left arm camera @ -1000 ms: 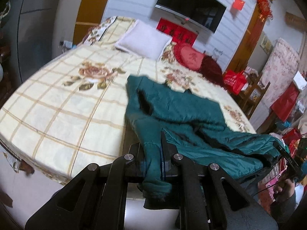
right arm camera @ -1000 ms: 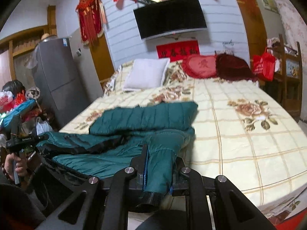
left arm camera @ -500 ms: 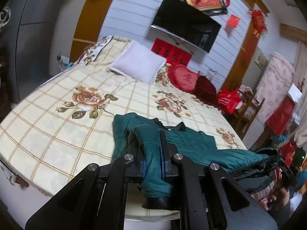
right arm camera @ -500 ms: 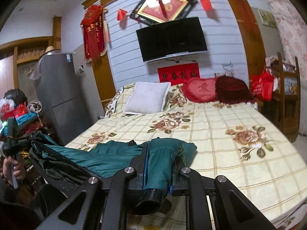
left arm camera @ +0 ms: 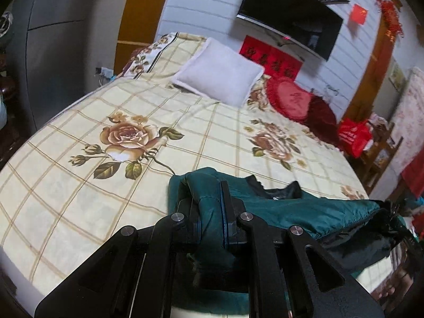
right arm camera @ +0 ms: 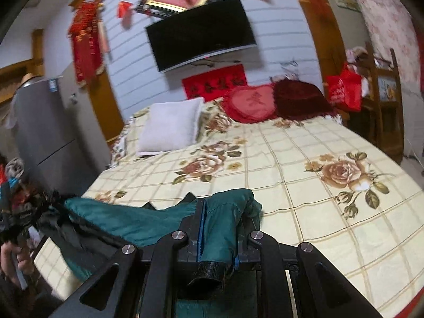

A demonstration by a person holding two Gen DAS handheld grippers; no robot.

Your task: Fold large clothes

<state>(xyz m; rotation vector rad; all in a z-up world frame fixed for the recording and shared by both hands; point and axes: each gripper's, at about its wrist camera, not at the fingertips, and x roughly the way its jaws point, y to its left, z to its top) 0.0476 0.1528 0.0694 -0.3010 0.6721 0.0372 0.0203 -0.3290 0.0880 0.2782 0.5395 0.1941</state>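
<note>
Red banner (right arm camera: 215, 80) on the wall directly below the TV (right arm camera: 201, 33): a row of dark Chinese characters, too blurred to read. Red heart-shaped cushion (right arm camera: 250, 103), just below and right of that banner: one embroidered character, illegible. Red bag (right arm camera: 343, 90), well right of the banner: white print, unreadable.

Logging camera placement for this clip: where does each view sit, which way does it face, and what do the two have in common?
Left wrist: sits on the left gripper, facing forward and down across the bed to the headboard wall; its fingers clamp a sleeve of the green jacket; the other hand shows at the lower right.
Right wrist: sits on the right gripper, facing the same wall; it clamps the other sleeve; a hand shows at the left edge.
Shared: jacket, white pillow, red cushions, television.
</note>
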